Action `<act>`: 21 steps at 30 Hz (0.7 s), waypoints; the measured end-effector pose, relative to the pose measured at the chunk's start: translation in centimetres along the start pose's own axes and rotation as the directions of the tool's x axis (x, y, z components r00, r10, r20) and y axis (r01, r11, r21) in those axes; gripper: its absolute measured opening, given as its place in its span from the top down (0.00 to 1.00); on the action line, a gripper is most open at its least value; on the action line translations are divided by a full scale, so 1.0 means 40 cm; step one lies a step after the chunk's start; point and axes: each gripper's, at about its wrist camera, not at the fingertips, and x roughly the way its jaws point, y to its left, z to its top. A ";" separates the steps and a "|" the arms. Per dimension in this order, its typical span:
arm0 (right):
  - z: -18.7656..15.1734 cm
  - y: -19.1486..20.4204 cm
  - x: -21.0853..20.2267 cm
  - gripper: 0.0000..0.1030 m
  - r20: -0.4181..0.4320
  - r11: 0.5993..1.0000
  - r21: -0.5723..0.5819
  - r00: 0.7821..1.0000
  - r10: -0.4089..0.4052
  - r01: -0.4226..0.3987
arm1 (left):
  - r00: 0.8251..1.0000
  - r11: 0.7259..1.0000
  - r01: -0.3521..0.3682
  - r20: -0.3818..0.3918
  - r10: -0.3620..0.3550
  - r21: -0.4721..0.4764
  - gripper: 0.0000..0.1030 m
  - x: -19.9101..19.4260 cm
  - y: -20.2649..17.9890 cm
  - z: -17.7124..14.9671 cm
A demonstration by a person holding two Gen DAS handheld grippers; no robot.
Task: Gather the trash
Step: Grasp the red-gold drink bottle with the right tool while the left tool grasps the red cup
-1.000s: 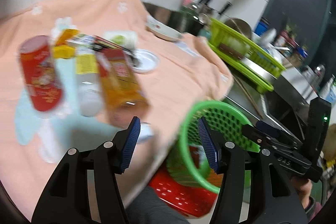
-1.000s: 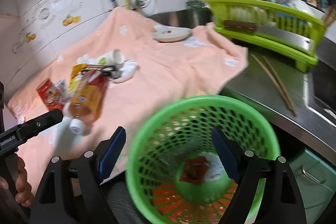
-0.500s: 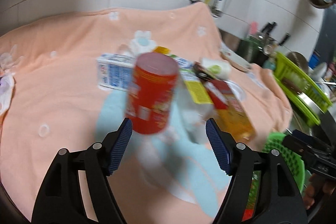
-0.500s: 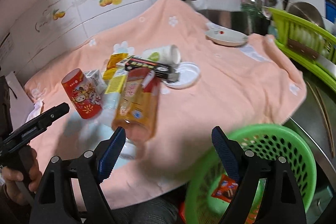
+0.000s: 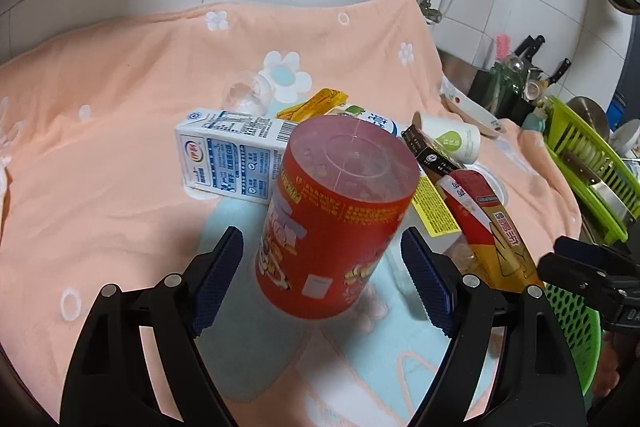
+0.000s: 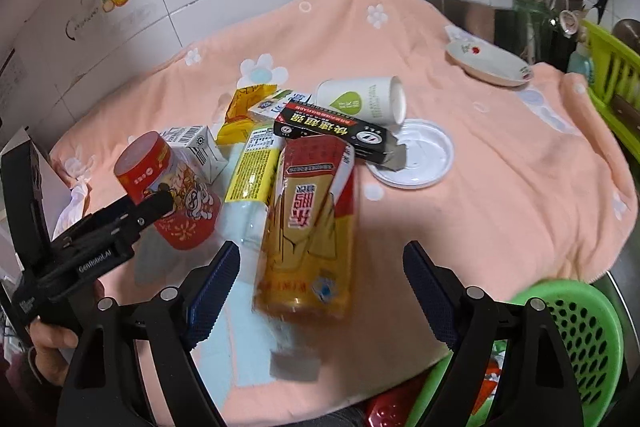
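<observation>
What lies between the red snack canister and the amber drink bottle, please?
A clear bottle with a yellow label lies between the red snack canister and the amber drink bottle, shown best in the right wrist view.

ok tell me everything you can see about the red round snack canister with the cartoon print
The red cylindrical snack canister looks like printed cardboard, with a flat translucent lid over its top end. Cartoon figures and yellow lettering cover its side. It stands on the peach flowered towel, apparently leaning slightly, just in front of the white and blue milk carton. The left gripper has a blue pad on either side of it, jaws opening and not touching. Whether it is empty cannot be told.
</observation>
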 end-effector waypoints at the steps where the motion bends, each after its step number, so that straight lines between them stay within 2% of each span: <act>1: 0.007 0.001 0.014 0.22 -0.014 1.000 0.003 1.000 0.006 -0.006 | 1.000 1.000 0.002 0.001 -0.002 0.003 0.22 0.004 0.002 0.000; 9: 0.031 -0.002 0.089 0.23 -0.073 1.000 0.012 0.997 -0.002 0.003 | 1.000 1.000 0.017 -0.001 -0.017 0.026 0.22 0.036 0.007 0.007; 21: 0.052 -0.024 0.161 0.25 -0.148 0.998 0.058 0.988 0.041 -0.032 | 0.999 0.998 0.044 -0.009 -0.043 0.046 0.23 0.069 0.008 0.021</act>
